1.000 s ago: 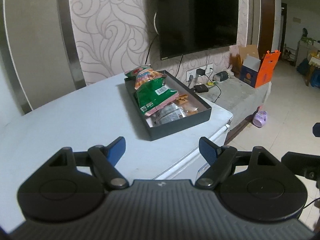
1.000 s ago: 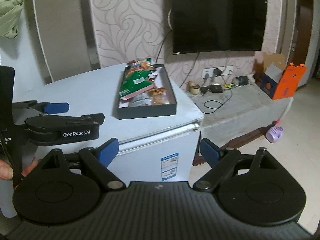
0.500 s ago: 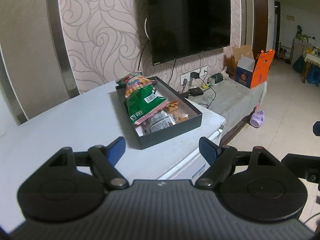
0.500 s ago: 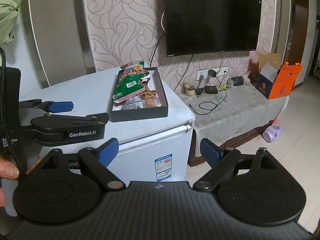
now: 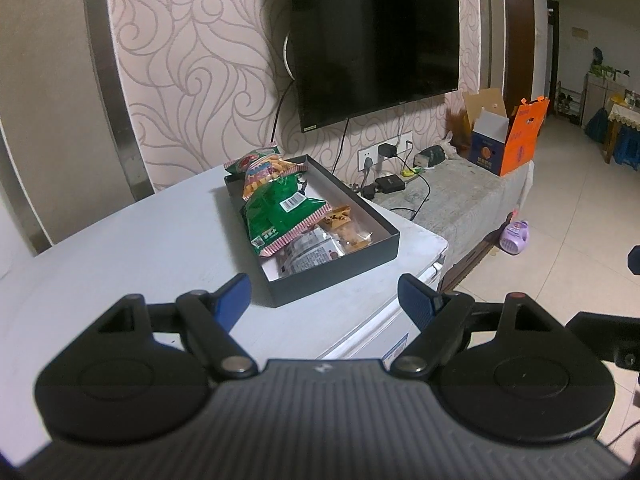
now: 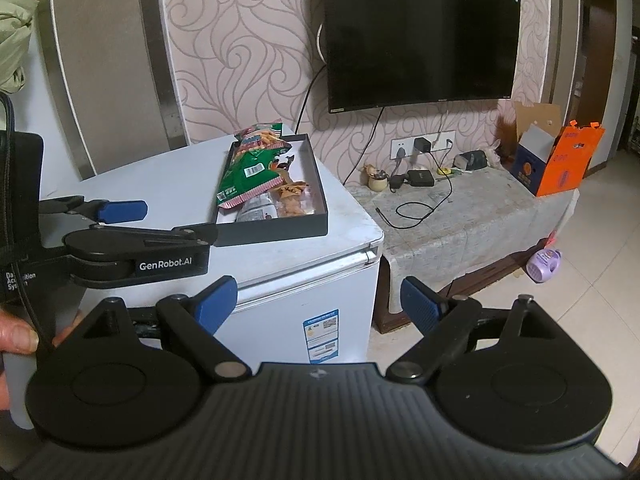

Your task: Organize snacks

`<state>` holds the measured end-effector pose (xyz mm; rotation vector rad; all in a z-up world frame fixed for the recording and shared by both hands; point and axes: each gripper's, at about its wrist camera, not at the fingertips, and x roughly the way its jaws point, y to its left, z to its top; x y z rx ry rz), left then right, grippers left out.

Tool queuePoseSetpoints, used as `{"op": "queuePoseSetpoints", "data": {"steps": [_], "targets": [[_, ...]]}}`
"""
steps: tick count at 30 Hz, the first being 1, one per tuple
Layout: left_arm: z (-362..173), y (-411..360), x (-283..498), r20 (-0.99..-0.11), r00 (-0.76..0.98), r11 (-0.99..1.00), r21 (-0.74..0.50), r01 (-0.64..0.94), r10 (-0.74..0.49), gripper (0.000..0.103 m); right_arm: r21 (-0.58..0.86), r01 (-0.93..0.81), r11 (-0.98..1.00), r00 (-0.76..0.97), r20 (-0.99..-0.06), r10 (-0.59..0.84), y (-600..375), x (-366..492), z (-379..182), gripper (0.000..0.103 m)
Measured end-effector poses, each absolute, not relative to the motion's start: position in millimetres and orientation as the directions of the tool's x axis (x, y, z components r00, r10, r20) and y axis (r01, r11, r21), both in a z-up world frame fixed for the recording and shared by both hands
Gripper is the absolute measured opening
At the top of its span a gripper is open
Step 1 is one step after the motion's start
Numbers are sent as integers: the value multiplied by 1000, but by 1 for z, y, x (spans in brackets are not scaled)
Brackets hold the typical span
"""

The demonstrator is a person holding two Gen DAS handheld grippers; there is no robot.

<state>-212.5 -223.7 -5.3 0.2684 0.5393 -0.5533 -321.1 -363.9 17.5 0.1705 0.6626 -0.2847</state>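
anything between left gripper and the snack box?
Nothing: the left wrist view shows only bare white fridge top between the open left gripper and the black box.

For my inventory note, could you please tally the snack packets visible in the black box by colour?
Green foil bag: 1
Red-and-orange printed bag: 1
Clear wrapped brown pastry packet: 1
Clear packet with dark label: 1
Total: 4 visible in the black rectangular box; any beneath are hidden.

Wall-mounted television (image 5: 372,44), orange carton (image 5: 520,140)
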Motion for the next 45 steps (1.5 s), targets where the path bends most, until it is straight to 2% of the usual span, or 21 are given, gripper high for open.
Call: {"op": "queuePoseSetpoints", "data": {"steps": [45], "targets": [[-8,-230,-206,-555,713,820,91,566,-430,82,70,305,950,740,-645,-190,-365,-319,10,91]]}}
